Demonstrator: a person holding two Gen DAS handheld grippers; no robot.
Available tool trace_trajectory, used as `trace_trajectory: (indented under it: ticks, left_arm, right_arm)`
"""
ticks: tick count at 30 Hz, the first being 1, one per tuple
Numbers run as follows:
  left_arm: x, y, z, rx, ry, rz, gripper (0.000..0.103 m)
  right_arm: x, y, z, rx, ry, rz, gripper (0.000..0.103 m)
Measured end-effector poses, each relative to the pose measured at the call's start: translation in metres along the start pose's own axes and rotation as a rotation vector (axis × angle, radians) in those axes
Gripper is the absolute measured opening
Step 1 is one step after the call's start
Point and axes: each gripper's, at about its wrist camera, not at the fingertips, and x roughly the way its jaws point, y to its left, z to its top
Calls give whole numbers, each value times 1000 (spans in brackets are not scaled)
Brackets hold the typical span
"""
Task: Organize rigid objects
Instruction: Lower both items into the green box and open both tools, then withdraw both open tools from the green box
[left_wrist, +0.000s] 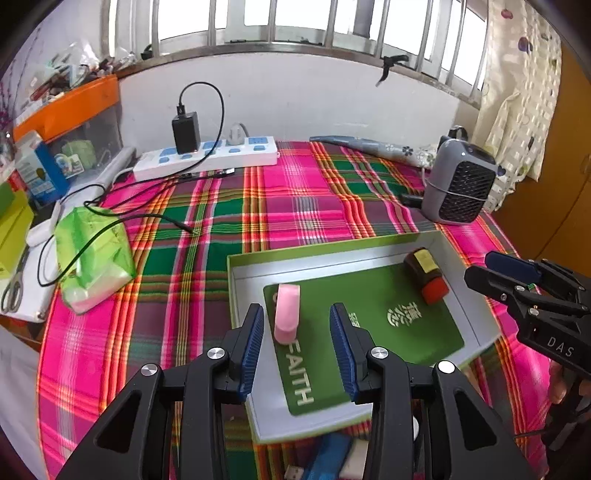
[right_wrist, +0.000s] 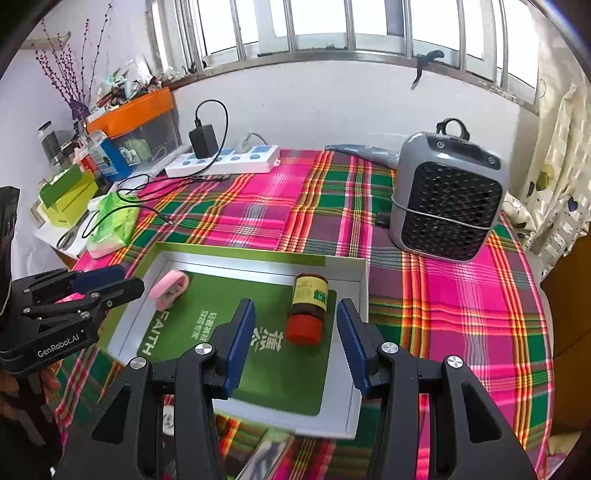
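A shallow white tray with a green rim (left_wrist: 332, 251) (right_wrist: 258, 258) lies on the plaid cloth and holds a green card marked FAITH (left_wrist: 369, 325) (right_wrist: 280, 369). On the card's left end lies a pink block (left_wrist: 287, 314) (right_wrist: 170, 288). A brown bottle (left_wrist: 424, 273) (right_wrist: 308, 306) with a red cap and yellow label lies on its side at the right end. My left gripper (left_wrist: 295, 314) (right_wrist: 129, 278) hovers open above the pink block, pads clear of it. Over the bottle my right gripper (right_wrist: 294, 306) (left_wrist: 480, 269) stands open, not touching it.
A grey fan heater (right_wrist: 447, 199) stands at the back right. A white power strip with a black charger (left_wrist: 207, 155) and loose cables lies at the back. A green bag (left_wrist: 96, 254), scissors (left_wrist: 13, 291) and boxes crowd the left. Small blue and white items (left_wrist: 332, 458) lie before the tray.
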Motion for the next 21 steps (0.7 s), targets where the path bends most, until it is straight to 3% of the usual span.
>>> trace_trajectory:
  ticks: [21]
  left_arm:
    - [-59,12,-64,-33,-45,-2,36]
  right_arm:
    - [-50,5,-61,40,-25,5,47]
